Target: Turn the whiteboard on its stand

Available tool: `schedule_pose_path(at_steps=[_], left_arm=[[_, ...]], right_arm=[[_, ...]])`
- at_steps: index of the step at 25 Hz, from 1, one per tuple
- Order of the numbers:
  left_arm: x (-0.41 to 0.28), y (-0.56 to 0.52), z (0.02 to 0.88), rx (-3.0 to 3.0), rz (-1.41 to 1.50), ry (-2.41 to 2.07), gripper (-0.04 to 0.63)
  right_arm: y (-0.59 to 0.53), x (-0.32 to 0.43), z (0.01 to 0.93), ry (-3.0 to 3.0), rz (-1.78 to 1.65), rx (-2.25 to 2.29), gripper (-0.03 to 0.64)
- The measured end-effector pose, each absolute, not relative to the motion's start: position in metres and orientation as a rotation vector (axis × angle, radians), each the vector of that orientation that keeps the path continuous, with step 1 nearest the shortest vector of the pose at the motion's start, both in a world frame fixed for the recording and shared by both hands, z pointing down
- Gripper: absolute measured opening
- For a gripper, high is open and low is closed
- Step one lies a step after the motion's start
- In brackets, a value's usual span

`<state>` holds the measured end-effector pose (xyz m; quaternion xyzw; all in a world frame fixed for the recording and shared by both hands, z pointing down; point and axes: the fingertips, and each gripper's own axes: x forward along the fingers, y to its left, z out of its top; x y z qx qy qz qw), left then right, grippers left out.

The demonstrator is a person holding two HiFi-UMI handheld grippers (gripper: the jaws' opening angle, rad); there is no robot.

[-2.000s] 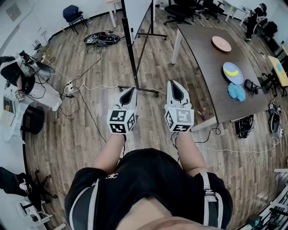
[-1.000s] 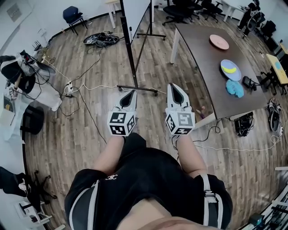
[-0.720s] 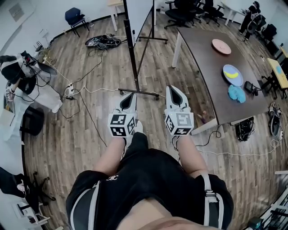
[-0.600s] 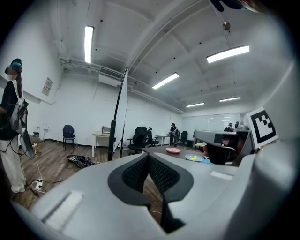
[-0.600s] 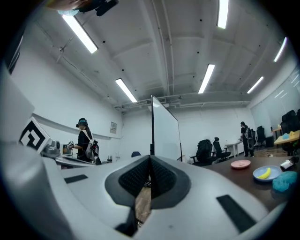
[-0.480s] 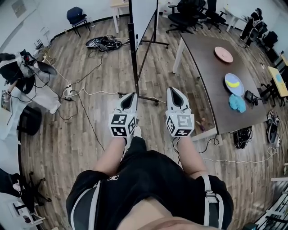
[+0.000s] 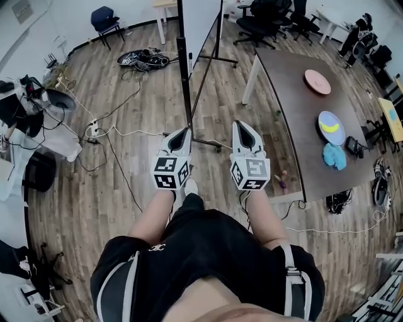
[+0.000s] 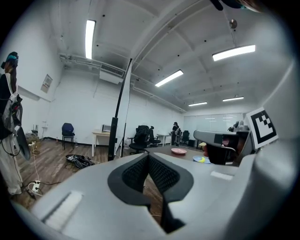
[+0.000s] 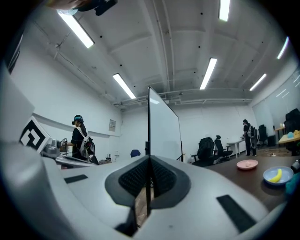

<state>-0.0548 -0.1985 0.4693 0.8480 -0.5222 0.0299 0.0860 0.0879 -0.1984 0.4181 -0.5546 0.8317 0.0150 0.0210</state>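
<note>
The whiteboard (image 7: 198,22) stands on its black wheeled stand (image 7: 184,75) straight ahead, turned almost edge-on to me. The stand's foot bar (image 7: 204,143) lies on the wood floor just beyond my gripper tips. My left gripper (image 7: 183,132) and right gripper (image 7: 240,126) are held side by side at waist height, both shut and empty, short of the stand. In the left gripper view the board (image 8: 123,108) is a thin dark line above the shut jaws of the left gripper (image 8: 147,157). In the right gripper view its white face (image 9: 164,129) rises behind the right gripper (image 9: 150,160).
A long brown table (image 7: 296,107) at the right carries a pink plate (image 7: 317,82), a blue plate (image 7: 329,124) and a blue cloth (image 7: 334,155). Cables (image 7: 116,129) cross the floor at left. Office chairs (image 7: 264,12) stand behind. A person (image 9: 80,138) stands at far left.
The view has moved forward: the whiteboard stand's foot is now closer to my gripper tips. Both grippers stay shut, side by side in front of me.
</note>
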Motion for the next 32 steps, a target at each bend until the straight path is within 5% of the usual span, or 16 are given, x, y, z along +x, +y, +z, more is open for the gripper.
schedule_pose_path(at_steps=[32], left_arm=[[-0.128,-0.451,0.483,2.485,0.149,-1.536,0.009]], right_arm=[[-0.431,0.029,0.449,2.617,-0.083,-1.839,0.008]])
